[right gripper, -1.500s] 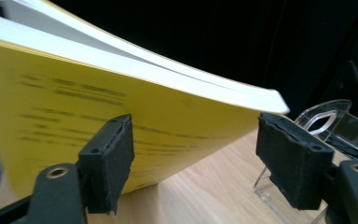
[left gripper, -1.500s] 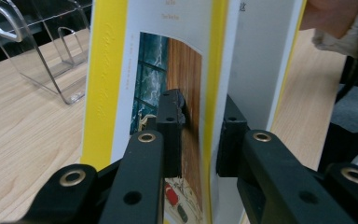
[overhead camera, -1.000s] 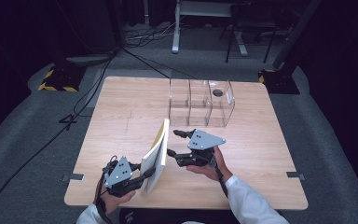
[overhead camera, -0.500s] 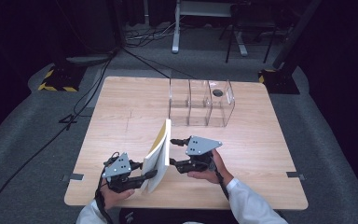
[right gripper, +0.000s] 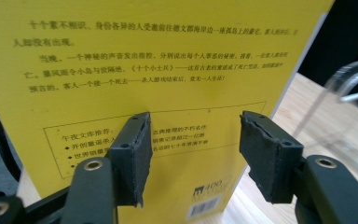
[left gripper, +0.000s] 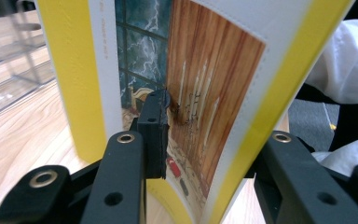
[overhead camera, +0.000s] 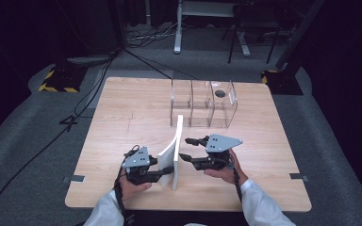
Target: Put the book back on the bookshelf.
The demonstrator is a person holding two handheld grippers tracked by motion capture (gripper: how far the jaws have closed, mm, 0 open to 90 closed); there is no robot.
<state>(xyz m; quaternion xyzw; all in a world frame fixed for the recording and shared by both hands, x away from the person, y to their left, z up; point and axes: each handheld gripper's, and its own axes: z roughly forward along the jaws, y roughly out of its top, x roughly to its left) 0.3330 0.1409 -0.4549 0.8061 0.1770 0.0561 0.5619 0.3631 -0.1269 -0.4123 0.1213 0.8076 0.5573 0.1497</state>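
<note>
A paperback book [overhead camera: 175, 143] stands on its bottom edge near the table's front, with its white pages bowed. My left gripper [overhead camera: 168, 171] is shut on its lower part from the left. One pad [left gripper: 153, 135] presses on the picture cover [left gripper: 205, 70], and the other jaw sits behind the yellow edge. Its jaws have just been opening slightly with the book still between them. Just right of the book, my right gripper [overhead camera: 184, 149] is open and points at the yellow back cover [right gripper: 144, 56]. Its jaws [right gripper: 193, 140] have just been closing with nothing between them.
A clear acrylic organiser [overhead camera: 202, 106] with upright compartments stands at the back middle of the wooden table [overhead camera: 122, 117]. White sleeves come in over the front edge. Cables and stands lie on the dark floor beyond.
The left gripper and the book have shifted right, and the book bows more. The right gripper has also moved right, and its jaws stand narrower than before.
</note>
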